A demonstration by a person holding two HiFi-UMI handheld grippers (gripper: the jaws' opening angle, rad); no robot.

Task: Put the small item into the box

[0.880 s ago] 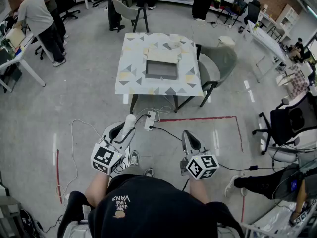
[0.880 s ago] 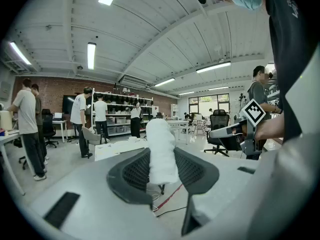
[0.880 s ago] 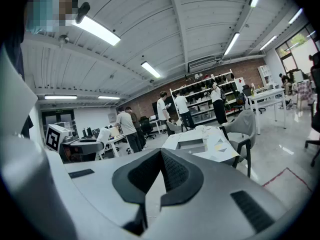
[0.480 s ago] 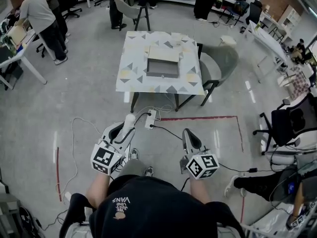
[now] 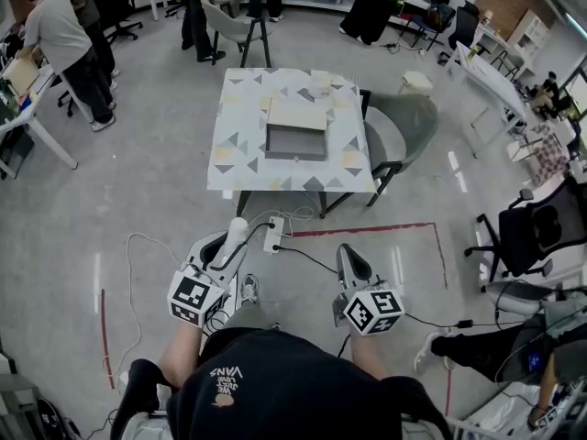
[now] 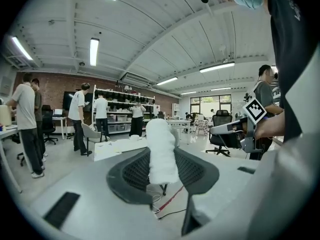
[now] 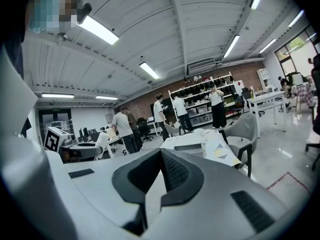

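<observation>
Spotter: Item (image 6: 161, 144) first. Where is it, and what has it?

Operator: It's between the jaws of the left hand-held gripper (image 6: 163, 173), near left. It stands roughly upright, and its top rises above them. The jaws sit fairly wide, but they are closed on it, not loose. The box (image 5: 296, 155) lies open on the desk (image 5: 229, 154) at the far side, well apart from us.

Spotter: And the other one?

Operator: The right hand-held gripper (image 7: 160, 176) has its jaws together with nothing in them.

Spotter: How do you expect the item to behave?

Operator: It looks like a white roll of cloth or foam with a fuzzy skin. I'd judge it light, soft and squashy, hardly fragile, and grippy rather than slick. The hold is across its lower part, which seems right. A squeeze there should only dent it a little and keep it from swinging. If it is cloth the free end might flop, so I'd bring it well inside the box's walls before letting go.
</observation>
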